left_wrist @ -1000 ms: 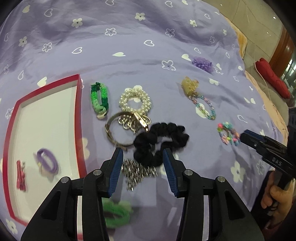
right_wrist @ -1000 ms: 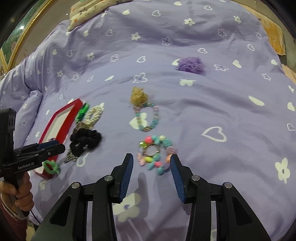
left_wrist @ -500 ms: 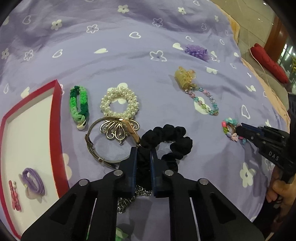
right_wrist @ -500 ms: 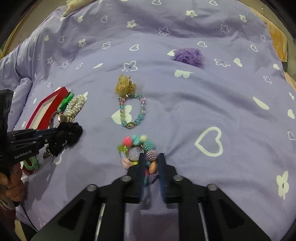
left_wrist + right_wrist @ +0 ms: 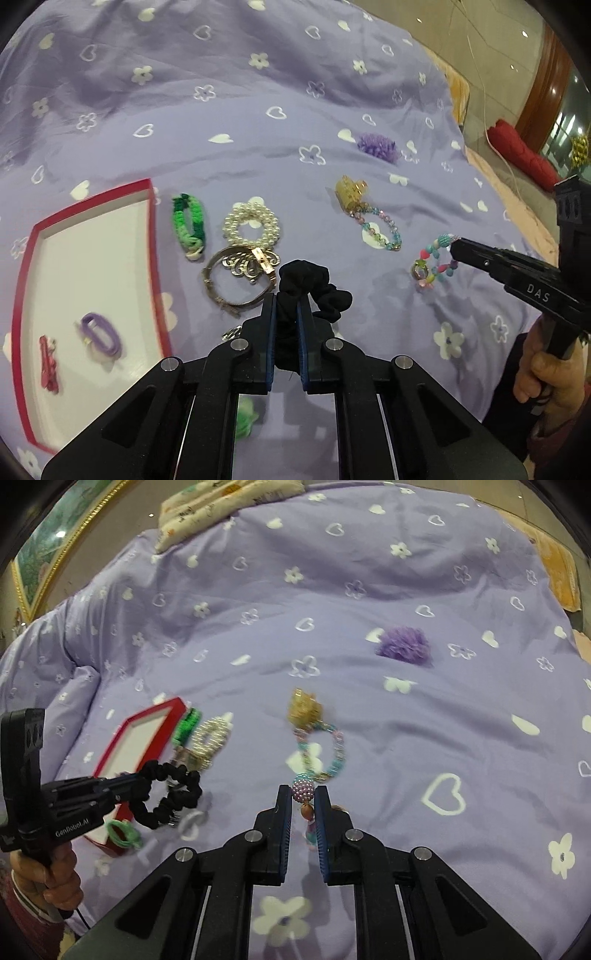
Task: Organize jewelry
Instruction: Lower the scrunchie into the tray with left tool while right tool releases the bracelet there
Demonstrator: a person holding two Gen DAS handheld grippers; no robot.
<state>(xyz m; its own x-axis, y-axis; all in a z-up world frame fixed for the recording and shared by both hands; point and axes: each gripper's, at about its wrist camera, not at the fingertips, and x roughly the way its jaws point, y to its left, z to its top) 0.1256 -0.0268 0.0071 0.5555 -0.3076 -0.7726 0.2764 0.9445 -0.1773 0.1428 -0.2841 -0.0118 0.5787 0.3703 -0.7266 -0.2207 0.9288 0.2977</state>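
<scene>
My left gripper (image 5: 286,300) is shut on a black scrunchie (image 5: 314,284), which hangs off the purple bedspread; the right wrist view shows that gripper (image 5: 136,781) with the scrunchie (image 5: 170,794) dangling as a loop. My right gripper (image 5: 303,794) is shut on a multicoloured bead bracelet (image 5: 303,789), most of it hidden between the fingers. In the left wrist view the bracelet (image 5: 432,264) hangs from that gripper (image 5: 456,251). A red-rimmed white tray (image 5: 157,266) lies at the left, holding a purple hair tie (image 5: 101,332) and a pink clip (image 5: 48,363).
On the bedspread lie a green braided band (image 5: 190,223), a pearl bracelet (image 5: 251,225), a metal bangle (image 5: 240,280), a pastel bead bracelet with a gold bow (image 5: 376,225), a purple pom-pom (image 5: 378,146) and a green tie (image 5: 245,417). The bed edge runs along the right.
Both grippers went from open to shut. The left took hold of the black scrunchie, the right the multicoloured bead bracelet, and both have risen with them off the bedspread.
</scene>
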